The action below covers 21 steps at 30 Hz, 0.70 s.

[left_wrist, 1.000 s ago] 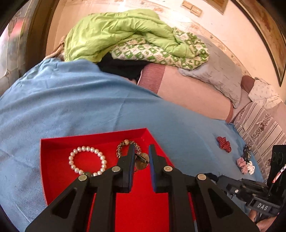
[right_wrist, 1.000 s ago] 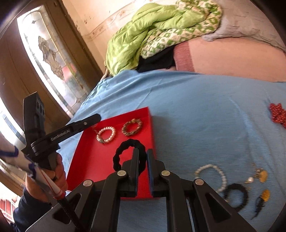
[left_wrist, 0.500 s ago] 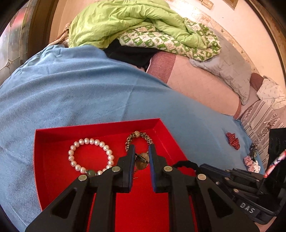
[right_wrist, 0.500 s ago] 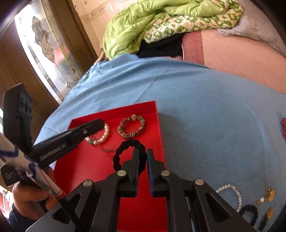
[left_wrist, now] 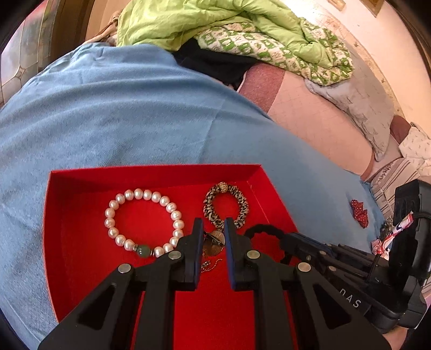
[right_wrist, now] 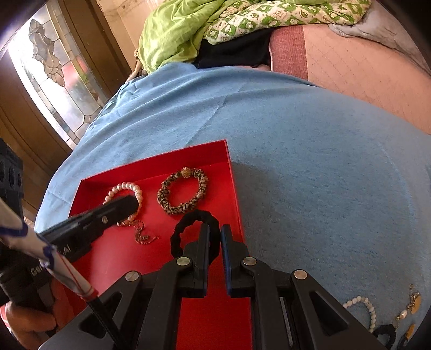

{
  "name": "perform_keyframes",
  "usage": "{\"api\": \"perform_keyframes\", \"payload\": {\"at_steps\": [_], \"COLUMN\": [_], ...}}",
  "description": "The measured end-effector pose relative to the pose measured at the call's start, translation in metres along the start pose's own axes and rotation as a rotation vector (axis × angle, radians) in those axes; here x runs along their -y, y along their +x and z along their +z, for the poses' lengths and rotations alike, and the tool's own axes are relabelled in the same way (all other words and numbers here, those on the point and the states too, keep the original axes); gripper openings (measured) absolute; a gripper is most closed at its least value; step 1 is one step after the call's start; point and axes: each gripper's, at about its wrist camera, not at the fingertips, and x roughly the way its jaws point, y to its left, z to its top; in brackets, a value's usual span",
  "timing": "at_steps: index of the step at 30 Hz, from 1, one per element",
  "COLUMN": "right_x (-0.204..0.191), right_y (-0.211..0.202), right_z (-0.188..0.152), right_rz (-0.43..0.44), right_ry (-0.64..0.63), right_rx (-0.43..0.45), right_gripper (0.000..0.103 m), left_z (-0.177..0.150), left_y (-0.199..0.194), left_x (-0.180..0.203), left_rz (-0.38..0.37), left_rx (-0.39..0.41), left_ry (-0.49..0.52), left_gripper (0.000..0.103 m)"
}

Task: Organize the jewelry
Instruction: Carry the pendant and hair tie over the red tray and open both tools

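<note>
A red tray (left_wrist: 80, 177) (right_wrist: 231, 172) lies on the blue bedspread. In it are a pearl bracelet (left_wrist: 142, 193) (right_wrist: 122, 187) and a leopard-print band (left_wrist: 243, 204) (right_wrist: 183, 207). My left gripper (left_wrist: 211, 228) is shut on a gold disc pendant (left_wrist: 214, 241), low over the tray floor; its chain (right_wrist: 141, 235) trails on the red floor. My right gripper (right_wrist: 215, 233) is shut on a black scrunchie (right_wrist: 188, 223) (left_wrist: 265, 230), held over the tray's right part.
Loose on the bedspread at the right lie a white bead bracelet (right_wrist: 362, 301), gold earrings (right_wrist: 414, 301), a black band (right_wrist: 386, 329) and a red bow (left_wrist: 359, 212). A green quilt (left_wrist: 215, 21) and pillows are heaped at the back. A glass door (right_wrist: 54, 67) is left.
Both grippers have moved forward and lower over the tray. The right gripper brought the black scrunchie in from the tray's edge. The pendant's chain now rests on the tray floor.
</note>
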Motion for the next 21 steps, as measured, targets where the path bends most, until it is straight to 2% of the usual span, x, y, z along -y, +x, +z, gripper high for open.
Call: {"api": "perform_keyframes", "payload": {"at_steps": [10, 21], "right_x": [-0.004, -0.005], "right_y": [0.012, 0.008], "right_z": [0.000, 0.000], "right_rz": [-0.025, -0.024], "right_ry": [-0.011, -0.015], "right_rx": [-0.026, -0.024], "right_gripper": [0.010, 0.013], "left_z": [-0.001, 0.000], "left_y": [0.005, 0.005], "left_x": [-0.002, -0.002], "left_rz": [0.005, 0.014], "left_rx": [-0.029, -0.029], "left_ry": [-0.026, -0.041], "left_gripper": [0.014, 0.015]}}
